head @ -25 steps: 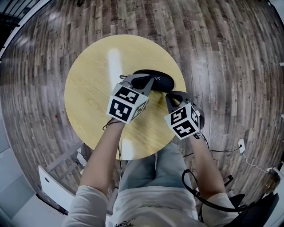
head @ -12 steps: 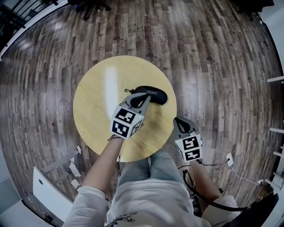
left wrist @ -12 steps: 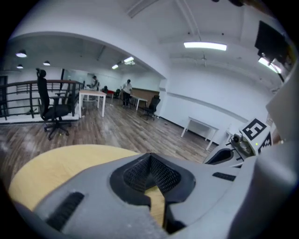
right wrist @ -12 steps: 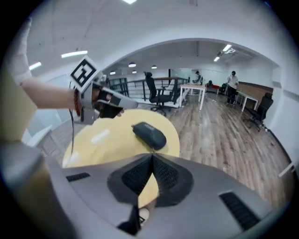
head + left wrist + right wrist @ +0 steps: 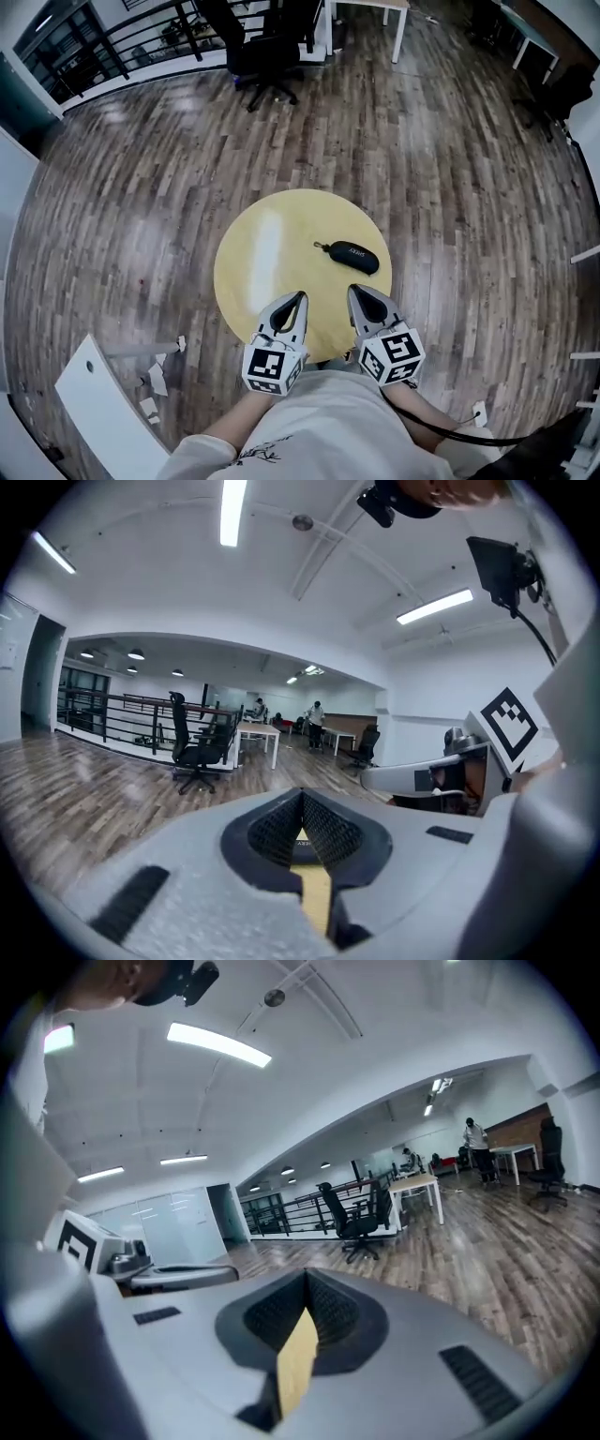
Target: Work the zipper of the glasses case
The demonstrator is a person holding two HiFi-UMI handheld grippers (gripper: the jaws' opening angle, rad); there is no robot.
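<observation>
You held the left gripper [image 5: 299, 297] and right gripper [image 5: 353, 291] clenched on nothing at the table's [image 5: 251, 272] near edge. The glasses case [image 5: 353, 256] lay apart from both, toward the right edge.

Round yellow table [image 5: 253, 253] stood on dark plank floor [image 5: 141, 187], black office chair [image 5: 267, 52] sat beside a railing [image 5: 122, 37], white panel [image 5: 103, 403] lay lower left.

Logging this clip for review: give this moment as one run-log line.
left gripper: shut, empty | right gripper: shut, empty | case: alone on table, clear of both
</observation>
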